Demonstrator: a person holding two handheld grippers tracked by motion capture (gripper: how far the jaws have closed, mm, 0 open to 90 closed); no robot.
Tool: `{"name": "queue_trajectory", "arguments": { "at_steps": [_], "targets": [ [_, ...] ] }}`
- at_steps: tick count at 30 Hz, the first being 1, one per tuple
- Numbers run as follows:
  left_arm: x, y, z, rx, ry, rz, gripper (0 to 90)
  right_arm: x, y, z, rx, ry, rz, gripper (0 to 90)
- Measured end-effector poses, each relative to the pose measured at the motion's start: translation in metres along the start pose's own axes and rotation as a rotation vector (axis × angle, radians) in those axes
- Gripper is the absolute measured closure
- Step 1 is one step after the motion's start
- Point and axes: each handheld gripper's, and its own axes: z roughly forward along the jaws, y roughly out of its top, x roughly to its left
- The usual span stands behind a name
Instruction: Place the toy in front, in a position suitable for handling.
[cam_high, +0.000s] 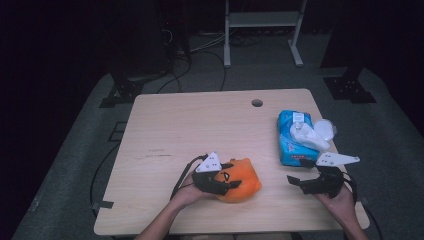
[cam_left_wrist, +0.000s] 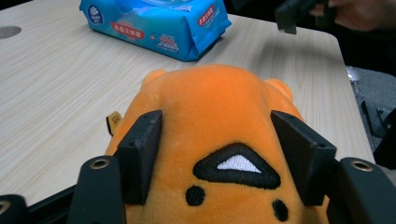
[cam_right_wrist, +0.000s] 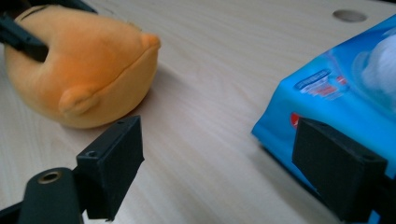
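Two tools at the lower frame: left tool straddles the orange plush toy at lower centre of the worktop, jaws barely pressing, so it may slip free; right tool hangs open, empty.

We find a bare lane of bench between the orange plush toy and the blue wipes pack, which block either side.
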Motion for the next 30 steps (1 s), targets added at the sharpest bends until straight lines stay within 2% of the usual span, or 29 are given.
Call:
{"name": "queue_trajectory", "arguments": {
  "at_steps": [4,5,8,13,14,15,19,22,23,30],
  "targets": [
    [0.0,-0.001,0.0,-0.003,-0.004,0.003,35.1,-0.005,0.005,-0.003,-0.016,-0.023,-0.011,15.5],
    [0.001,-0.002,0.001,-0.005,-0.006,0.001,34.9,-0.011,0.01,-0.004,-0.03,-0.046,-0.012,15.5],
    [0.0,-0.002,0.001,-0.008,-0.003,0.002,34.2,-0.02,0.018,-0.005,-0.042,-0.071,-0.011,15.6],
    [-0.002,-0.003,0.002,-0.008,0.007,0.011,32.7,-0.035,0.035,-0.001,-0.038,-0.142,-0.053,15.8],
    [-0.002,-0.003,0.002,-0.008,0.007,0.011,32.6,-0.035,0.035,-0.001,-0.038,-0.142,-0.053,15.8],
    [-0.002,-0.003,0.002,-0.009,0.005,0.011,32.4,-0.042,0.04,0.002,-0.034,-0.169,-0.064,17.1],
    [-0.001,-0.004,0.001,-0.01,0.002,-0.002,31.7,-0.056,0.05,0.008,-0.025,-0.208,-0.076,19.9],
    [-0.001,-0.004,0.001,-0.011,0.001,-0.004,31.6,-0.064,0.054,0.011,-0.016,-0.22,-0.07,20.3],
    [-0.001,-0.004,0.002,-0.015,0.0,-0.004,31.5,-0.071,0.055,0.014,0.0,-0.233,-0.064,21.2],
    [0.001,-0.006,0.002,-0.025,-0.011,-0.019,30.8,-0.087,0.048,0.021,0.027,-0.26,-0.023,26.6]
  ]
}}
